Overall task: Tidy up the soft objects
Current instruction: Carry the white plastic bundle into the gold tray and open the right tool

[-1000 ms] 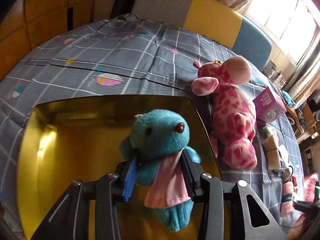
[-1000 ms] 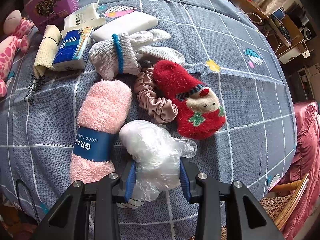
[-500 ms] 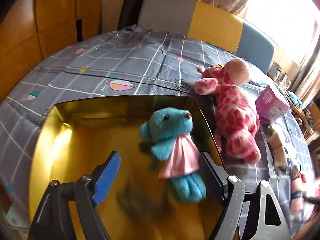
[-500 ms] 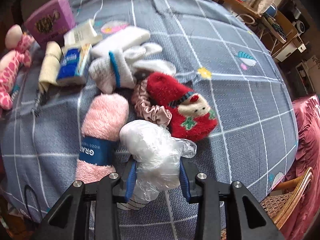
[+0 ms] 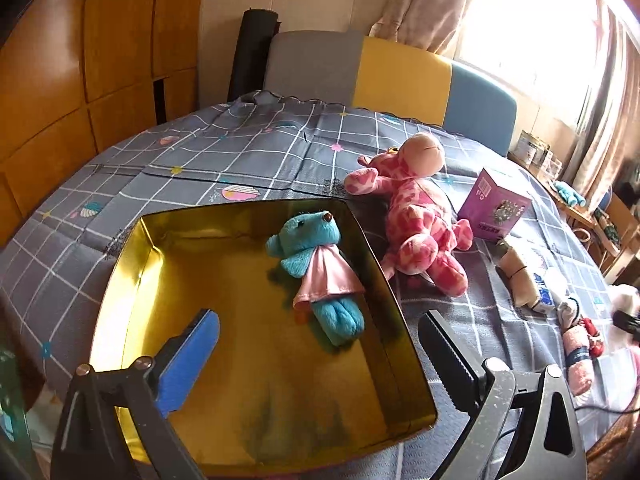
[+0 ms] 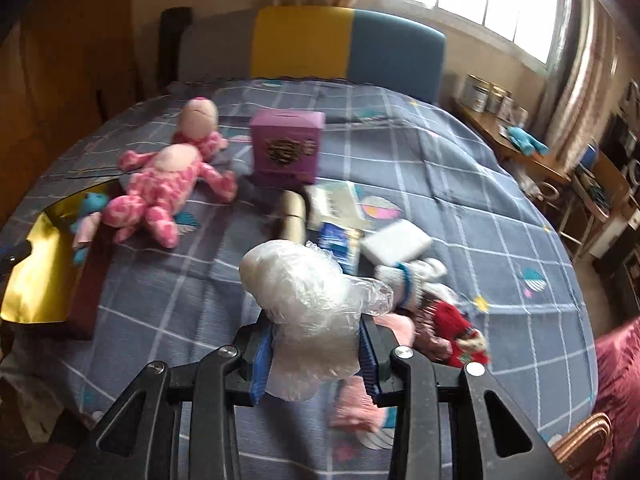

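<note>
A blue teddy bear in a pink dress [image 5: 318, 268] lies on its back inside the gold tin box [image 5: 132, 264] on the table. My left gripper [image 5: 320, 340] is open and empty, above the box and nearer than the bear. A pink giraffe plush [image 5: 416, 224] lies just right of the box. My right gripper [image 6: 316, 354] is shut on a clear plastic bag of white stuffing [image 6: 308, 292], held above the table. The box [image 6: 36, 280] and bear [image 6: 86, 216] show at the left of the right wrist view.
A purple carton [image 6: 286, 148] stands mid-table. Near it lie a beige roll [image 6: 292, 216], blue tissue packs [image 6: 340, 240], a white sponge [image 6: 396, 242], white gloves [image 6: 408, 276], a red sock [image 6: 456, 330] and a pink towel [image 6: 360, 400]. A padded bench [image 5: 396, 76] is behind.
My left gripper opened, let the bear drop into the gold box, and drew back and up. My right gripper lifted the bag off the table and swung toward the box side.
</note>
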The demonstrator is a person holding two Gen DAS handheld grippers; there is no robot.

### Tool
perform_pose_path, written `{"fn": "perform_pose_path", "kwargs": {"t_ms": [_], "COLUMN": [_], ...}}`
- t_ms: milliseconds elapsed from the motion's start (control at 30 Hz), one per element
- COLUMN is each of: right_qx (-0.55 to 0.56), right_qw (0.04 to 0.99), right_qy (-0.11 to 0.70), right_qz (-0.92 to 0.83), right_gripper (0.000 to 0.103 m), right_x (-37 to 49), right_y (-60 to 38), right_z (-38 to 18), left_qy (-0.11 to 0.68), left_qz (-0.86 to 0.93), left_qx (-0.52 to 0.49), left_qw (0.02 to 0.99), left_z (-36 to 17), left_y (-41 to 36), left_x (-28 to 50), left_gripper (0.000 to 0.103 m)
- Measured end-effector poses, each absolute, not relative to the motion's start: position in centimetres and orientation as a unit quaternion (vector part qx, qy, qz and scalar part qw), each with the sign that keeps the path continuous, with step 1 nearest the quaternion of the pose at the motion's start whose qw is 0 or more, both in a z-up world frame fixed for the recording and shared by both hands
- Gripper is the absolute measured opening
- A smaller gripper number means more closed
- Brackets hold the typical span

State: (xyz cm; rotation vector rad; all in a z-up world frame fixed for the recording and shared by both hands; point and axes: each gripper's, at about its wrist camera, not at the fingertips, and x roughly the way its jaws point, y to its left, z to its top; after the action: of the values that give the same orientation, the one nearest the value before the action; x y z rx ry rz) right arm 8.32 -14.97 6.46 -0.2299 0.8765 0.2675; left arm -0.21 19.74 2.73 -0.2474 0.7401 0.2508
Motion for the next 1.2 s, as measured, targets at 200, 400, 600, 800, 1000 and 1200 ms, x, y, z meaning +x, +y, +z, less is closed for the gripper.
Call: {"fn": "perform_pose_path", "kwargs": {"t_ms": [200, 400, 600, 800, 1000, 1200], "right_qx": [-0.123, -0.132, -0.147, -0.174, -0.202, -0.211], "right_qw": [0.855, 0.82, 0.791, 0.776, 0.775, 0.806], "right_qy": [0.43, 0.43, 0.443, 0.456, 0.463, 0.419], "right_qz": [0.264, 0.354, 0.395, 0.4, 0.379, 0.361], "right_gripper": [0.036, 0.036, 0.037, 0.039, 0.047, 0.067], "right_x": [6.7, 5.8, 6.0, 6.0, 6.2, 5.2], "right_y": [-5.1, 3.1, 9.0, 13.1, 15.0, 14.0], "right_z": [5.6, 4.6, 3.0, 0.7, -1.7, -1.0], "left_qy": [0.362, 0.351, 0.344, 0.314, 0.3, 0.276], "left_qz": [0.121, 0.15, 0.186, 0.241, 0.273, 0.278], "left_qx": [-0.133, -0.157, -0.176, -0.171, -0.162, -0.152], "left_qw": [0.915, 0.911, 0.903, 0.902, 0.9, 0.907], "left_z": [2.7, 2.7, 2.4, 3.4, 4.4, 5.3], "left_y": [19.9, 22.1, 25.0, 27.4, 28.8, 29.0], "left_x": [-1.7, -3.5, -5.1, -6.6, -7.2, -8.0], "left_gripper": [0.101, 0.102, 0.103, 0.103, 0.103, 0.103]}}
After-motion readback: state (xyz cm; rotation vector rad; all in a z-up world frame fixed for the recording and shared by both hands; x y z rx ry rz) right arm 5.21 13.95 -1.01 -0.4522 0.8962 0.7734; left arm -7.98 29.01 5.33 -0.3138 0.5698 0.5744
